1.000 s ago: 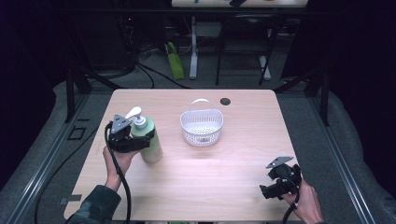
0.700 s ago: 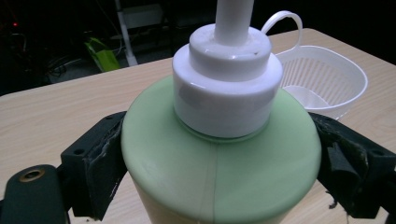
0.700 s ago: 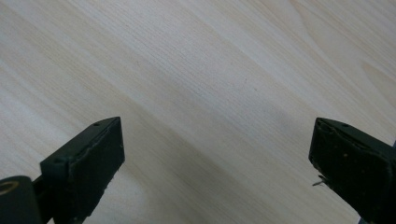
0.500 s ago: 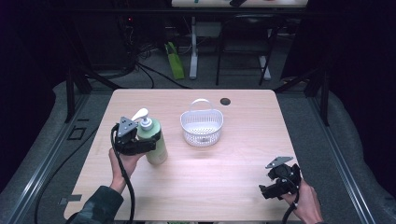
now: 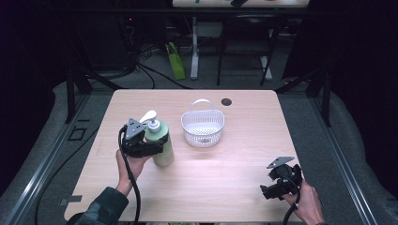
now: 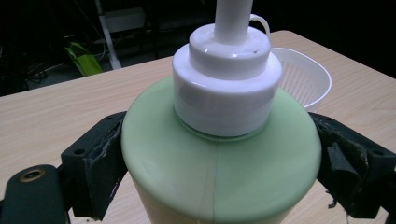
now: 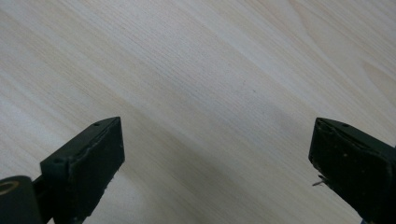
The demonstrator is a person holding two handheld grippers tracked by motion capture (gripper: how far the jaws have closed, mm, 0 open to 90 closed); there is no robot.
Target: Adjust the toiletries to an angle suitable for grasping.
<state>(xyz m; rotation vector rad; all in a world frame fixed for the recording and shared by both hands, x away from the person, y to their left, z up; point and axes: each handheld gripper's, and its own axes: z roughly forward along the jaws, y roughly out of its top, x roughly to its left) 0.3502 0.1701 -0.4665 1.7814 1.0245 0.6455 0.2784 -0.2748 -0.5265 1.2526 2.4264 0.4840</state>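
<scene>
Right gripper (image 5: 274, 186) rests low at the near right of the table (image 5: 244, 187), held in the person's right hand (image 5: 307, 206); in the right gripper view its two black jaws stand wide apart with bare wood grain between them, nothing held and nothing touched. Left gripper (image 5: 152, 147) is at the near left of the table, carried in the left hand (image 5: 131, 164), a black cable trailing from it toward the near edge. Its jaws are set wide and closed on a green bottle (image 5: 159, 143): in the left gripper view the pads (image 6: 109, 163) press against both sides of the bottle's body just under the shoulder, with the white pump collar (image 6: 227, 77) rising above them. The bottle stands upright, or nearly so; whether its base touches the tabletop cannot be told. Farther off, just right of the bottle and near the middle of the table, sits a white basket (image 5: 202, 127) with a handle raised at its far side, apart from the bottle. Beyond it, near the far edge, is a small dark round hole (image 5: 226, 101).
</scene>
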